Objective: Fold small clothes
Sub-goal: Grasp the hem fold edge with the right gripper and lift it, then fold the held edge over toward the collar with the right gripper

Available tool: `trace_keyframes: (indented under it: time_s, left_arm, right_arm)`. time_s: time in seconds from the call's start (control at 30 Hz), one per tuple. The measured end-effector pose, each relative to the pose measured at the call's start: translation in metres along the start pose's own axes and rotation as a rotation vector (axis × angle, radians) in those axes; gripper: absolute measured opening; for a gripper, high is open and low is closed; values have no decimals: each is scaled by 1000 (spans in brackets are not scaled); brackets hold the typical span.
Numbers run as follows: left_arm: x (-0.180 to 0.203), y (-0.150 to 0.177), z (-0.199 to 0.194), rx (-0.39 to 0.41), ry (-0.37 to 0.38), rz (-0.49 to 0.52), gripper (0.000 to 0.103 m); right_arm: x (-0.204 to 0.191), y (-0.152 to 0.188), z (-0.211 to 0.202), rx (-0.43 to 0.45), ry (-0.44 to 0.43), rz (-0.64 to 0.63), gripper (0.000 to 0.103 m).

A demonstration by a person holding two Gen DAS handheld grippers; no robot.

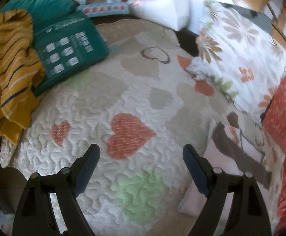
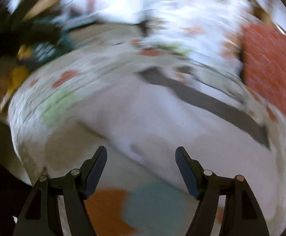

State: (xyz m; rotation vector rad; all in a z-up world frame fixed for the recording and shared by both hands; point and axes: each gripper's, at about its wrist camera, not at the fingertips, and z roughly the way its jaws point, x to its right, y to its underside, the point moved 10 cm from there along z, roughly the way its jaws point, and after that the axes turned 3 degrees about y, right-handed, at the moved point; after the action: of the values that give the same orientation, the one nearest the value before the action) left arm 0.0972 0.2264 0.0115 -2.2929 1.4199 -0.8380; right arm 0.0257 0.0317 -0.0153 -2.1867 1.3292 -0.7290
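Note:
A small white garment with a dark stripe (image 1: pixel 239 157) lies on the heart-patterned quilt (image 1: pixel 107 106) at the right of the left wrist view. My left gripper (image 1: pixel 141 153) is open and empty above the quilt, left of the garment. In the blurred right wrist view the same white garment (image 2: pixel 152 118) fills the middle, its dark stripe (image 2: pixel 212 102) running to the right. My right gripper (image 2: pixel 141 155) is open and empty just above the white cloth. A yellow striped garment (image 1: pixel 9 74) lies crumpled at the far left.
A green package (image 1: pixel 68 49) lies beside the yellow garment. A floral pillow (image 1: pixel 241 55) and white pillow (image 1: pixel 162 2) sit at the back. Orange-red dotted cloth (image 1: pixel 284 118) lies at the right, also in the right wrist view (image 2: pixel 271 68).

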Motion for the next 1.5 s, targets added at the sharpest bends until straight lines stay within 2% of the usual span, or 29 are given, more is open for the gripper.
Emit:
trace_keyframes:
  time_s: [0.07,0.1,0.13,0.2,0.27,0.3,0.33,0.43,0.53,0.63,0.73,0.8,0.83,0.87,0.97,1.07,1.1,1.17,1.27,1.33,1.4,1.5]
  left_arm:
    - [-10,-2,-1,-8,18,-45,85]
    - [-13,-3,-2,-9,25,-59,85]
    - [-16,-5,-3,-7,34,-77,85]
    - [-19,-7,-5,-4,44,-92,85]
    - [-19,-8,-6,-4,55,-100,85]
    - [-19,-8,-7,-4,59,-101,85]
    - [-19,-8,-7,-3,60,-103,85]
    - [-19,-9,-6,-3,57,-100,85]
    - [-16,-8,-7,-2,55,-94,85]
    - [0,-3,-6,-3,59,-68,85]
    - [26,8,-3,-12,72,-24,85]
    - [49,18,0,-25,95,12,85]
    - [60,23,1,-33,108,29,85]
    - [73,29,3,-45,122,48,85]
    - [119,55,8,-92,167,147,85]
    - [165,84,13,-134,207,251,85]
    - [177,93,15,-146,218,279,85]
    - [198,112,18,-170,237,333,85]
    - [223,138,22,-212,281,380,85]
    - [236,152,26,-241,299,404,85]
    - [247,162,30,-264,308,425,85]
    - [261,174,39,-309,330,434,85]
  right_arm:
    - [-27,-10,17,-16,43,-100,71]
    - [-40,-15,27,-30,64,-141,64]
    - [-46,-19,35,-40,86,-163,59]
    - [-49,-32,47,-41,146,-175,55]
    - [-43,-43,57,-64,180,-147,39]
    - [-38,-45,65,-93,175,-108,28]
    - [-34,-48,70,-110,159,-69,21]
    - [-28,-51,70,-141,80,53,10]
    - [-11,-56,59,-124,12,158,8]
    - [36,-63,31,-66,-48,339,7]
    - [122,-49,-9,12,-39,543,6]
    - [175,-25,-32,42,-1,650,6]
    - [207,-2,-46,53,30,715,6]
    - [222,12,-54,54,50,749,6]
    - [279,93,-77,4,164,862,6]
    - [296,154,-68,-111,196,914,6]
    - [293,174,-59,-165,164,938,6]
    - [286,196,-50,-208,107,963,8]
    - [289,196,-64,-173,108,970,15]
    - [299,190,-75,-135,128,972,24]
    - [312,179,-85,-95,173,956,25]
    - [324,166,-77,-90,171,937,29]
